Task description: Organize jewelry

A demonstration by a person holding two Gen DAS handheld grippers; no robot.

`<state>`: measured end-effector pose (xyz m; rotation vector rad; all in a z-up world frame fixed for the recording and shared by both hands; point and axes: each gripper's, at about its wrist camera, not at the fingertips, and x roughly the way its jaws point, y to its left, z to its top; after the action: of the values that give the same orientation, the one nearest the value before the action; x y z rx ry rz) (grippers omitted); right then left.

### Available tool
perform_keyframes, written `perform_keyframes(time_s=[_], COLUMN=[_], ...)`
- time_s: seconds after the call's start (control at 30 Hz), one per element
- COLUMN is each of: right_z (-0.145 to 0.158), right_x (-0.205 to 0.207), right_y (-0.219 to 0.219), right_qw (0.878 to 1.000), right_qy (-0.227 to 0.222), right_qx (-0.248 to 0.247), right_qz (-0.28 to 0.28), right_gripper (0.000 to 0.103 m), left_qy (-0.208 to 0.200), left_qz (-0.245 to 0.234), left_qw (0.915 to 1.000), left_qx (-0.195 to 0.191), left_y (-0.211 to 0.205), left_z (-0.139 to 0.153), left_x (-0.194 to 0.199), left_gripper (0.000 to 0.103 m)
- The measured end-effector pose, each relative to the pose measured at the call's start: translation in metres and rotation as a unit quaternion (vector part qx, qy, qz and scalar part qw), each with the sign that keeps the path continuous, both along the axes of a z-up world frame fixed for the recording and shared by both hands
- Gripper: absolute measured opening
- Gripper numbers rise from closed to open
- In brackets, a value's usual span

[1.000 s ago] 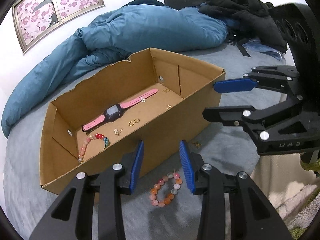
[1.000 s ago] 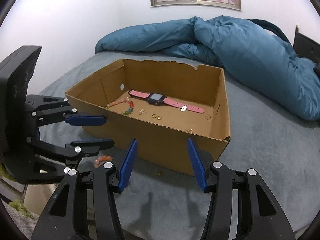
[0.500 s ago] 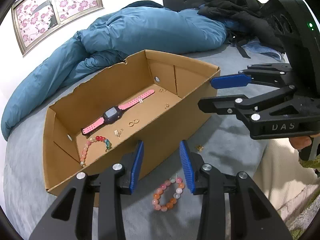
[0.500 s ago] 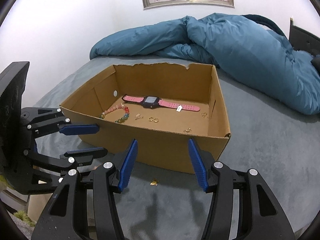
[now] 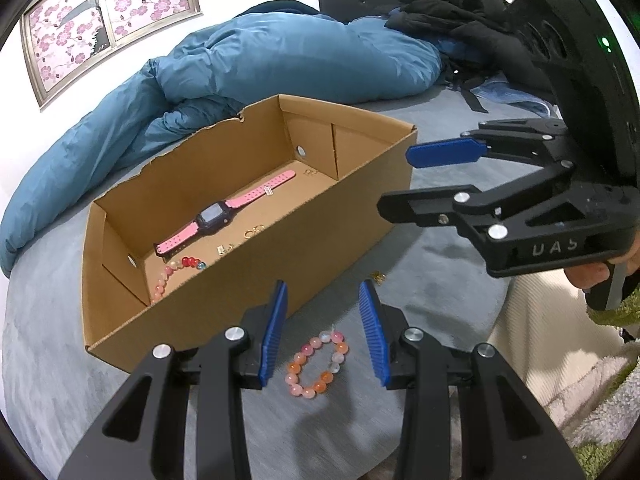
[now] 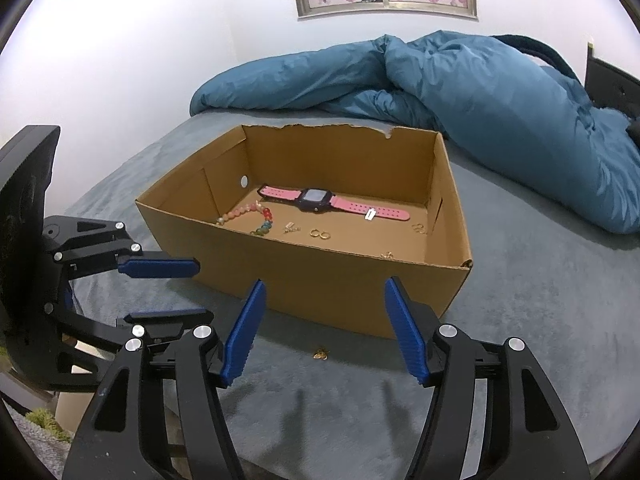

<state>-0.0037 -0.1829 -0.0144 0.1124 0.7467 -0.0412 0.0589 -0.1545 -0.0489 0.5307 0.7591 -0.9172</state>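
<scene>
Main change vs. a sec ago: the right gripper [image 6: 324, 332] has just been opening, jaws now clearly wider than in the earlier right-wrist view, w/ nothing between them, only bare grey bedding. Read: it's spreading to take the small gold piece [image 6: 320, 353], which lies on the cover just below and ahead of the fingertips, about centred in the gap, in front of the near wall of the cardboard box [image 6: 344, 288]. So next step is prob. a drop onto that piece, then over the wall into the box; piece is tiny and flat on soft fabric, so pads could easily pinch cloth instead. The left gripper [image 5: 324, 332] looks unchanged: jaws part-open, narrower than the right's, empty, touching nothing. The orange-pink bead bracelet [image 5: 318, 364] lies on the cover just under and between its tips, not gripped. Already in the box, ahead of both claws: pink watch [image 6: 316, 200], a second bead bracelet [image 6: 256, 220], gold rings [image 6: 320, 234] and a few smaller bits. Two items left outside, so the job looks well along, not finished.
</scene>
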Motion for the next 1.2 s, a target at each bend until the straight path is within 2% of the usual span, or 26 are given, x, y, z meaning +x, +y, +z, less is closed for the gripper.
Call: perform_keyframes(time_s=[1.2], right_z=[0.0037], right_x=[-0.0035], right_y=[0.0022], right_qw=[1.000], right_qy=[-0.003], right_qx=[0.001], right_qz=[0.001], right_gripper=[0.059], left_qy=[0.001], left_qz=[-0.001], left_qw=[1.0000], left_qx=[0.000], left_y=[0.0014], left_z=[-0.0002], left_x=[-0.0023], left_gripper=[0.036])
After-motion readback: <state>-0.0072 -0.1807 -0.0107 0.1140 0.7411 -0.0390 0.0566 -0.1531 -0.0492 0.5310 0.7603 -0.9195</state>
